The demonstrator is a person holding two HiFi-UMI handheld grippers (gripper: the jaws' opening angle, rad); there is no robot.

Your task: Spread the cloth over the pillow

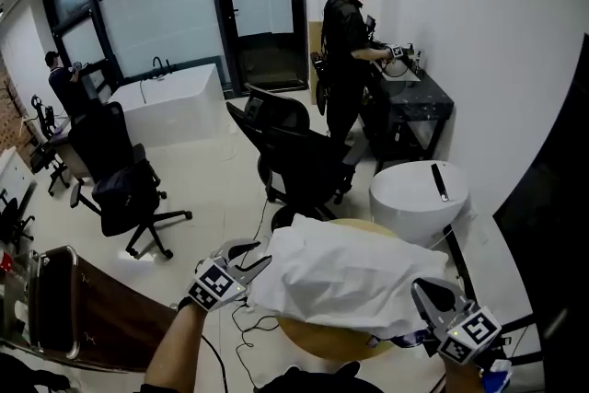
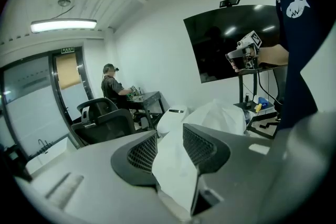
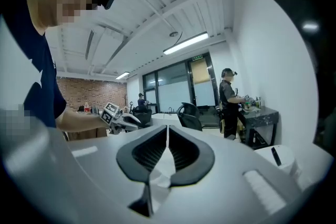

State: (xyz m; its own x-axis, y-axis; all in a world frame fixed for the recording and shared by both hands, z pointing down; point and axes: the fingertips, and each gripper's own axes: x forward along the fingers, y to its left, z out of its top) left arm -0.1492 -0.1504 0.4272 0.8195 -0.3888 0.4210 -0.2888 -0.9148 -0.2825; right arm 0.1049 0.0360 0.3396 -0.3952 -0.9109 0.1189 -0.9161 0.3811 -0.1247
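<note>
- Left gripper (image 2: 169, 136): jaws clamped on a thick fold of the white cloth (image 1: 345, 276). The bunched fold packs the gap between my two pads and touches both. It spills out below the jaws and back toward their base.
- Right gripper (image 3: 167, 131): jaws together, pinched on a thin edge of the same cloth. A white sliver runs up the seam between the pads, and a small crumpled tab sits at the base of the jaws.
- Cloth, placement: strung between my two sets of jaws, one end in each. Its middle is humped and wrinkled and sags below both pairs of jaw tips.
- Round tan surface (image 1: 317, 340): directly under the cloth, between and below my two sets of jaws. Its near rim shows under the cloth's lower edge. I cannot tell whether this is the pillow or a table top, nor whether the cloth rests on it.
- White round drum (image 1: 419, 193): has a black strip on its top and stands ahead of my right jaws, past the far edge of the cloth.
- Office chairs (image 1: 308, 161): two black ones, ahead of my left jaws and beyond the cloth.
- Person (image 1: 345, 41): stands well ahead of both sets of jaws, at a dark table (image 1: 419, 97) against the white wall.
- Black screen (image 2: 231, 39): seen from the left gripper, it stands on the wall side beyond my right jaws.
</note>
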